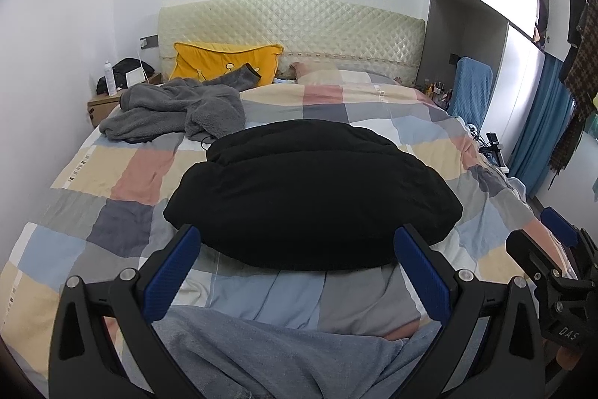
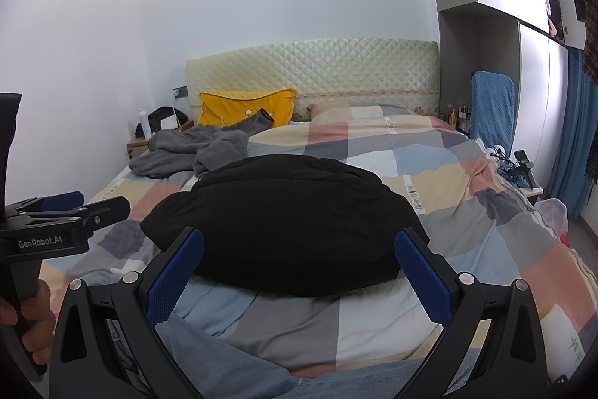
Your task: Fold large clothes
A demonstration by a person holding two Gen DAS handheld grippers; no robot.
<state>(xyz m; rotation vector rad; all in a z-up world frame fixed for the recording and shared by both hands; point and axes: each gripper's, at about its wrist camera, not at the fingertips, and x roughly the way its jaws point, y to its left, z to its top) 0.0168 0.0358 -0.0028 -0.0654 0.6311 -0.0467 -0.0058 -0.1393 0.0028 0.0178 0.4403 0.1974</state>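
A black padded garment (image 1: 314, 193) lies folded in a compact bundle on the checked bedspread (image 1: 123, 174); it also shows in the right wrist view (image 2: 287, 223). My left gripper (image 1: 297, 260) is open and empty, held just short of the bundle's near edge. My right gripper (image 2: 299, 264) is open and empty, also just short of the near edge. The right gripper shows at the right of the left wrist view (image 1: 553, 249). The left gripper shows at the left of the right wrist view (image 2: 71, 212). A grey fleece garment (image 1: 175, 111) lies crumpled at the far left of the bed.
A yellow pillow (image 1: 224, 60) leans on the quilted headboard (image 1: 299, 25). A nightstand (image 1: 102, 103) with a bottle stands far left. A blue-covered chair (image 1: 469, 92) and wardrobe (image 1: 515, 36) are to the right. Denim-clad legs (image 1: 261, 358) are at the bottom.
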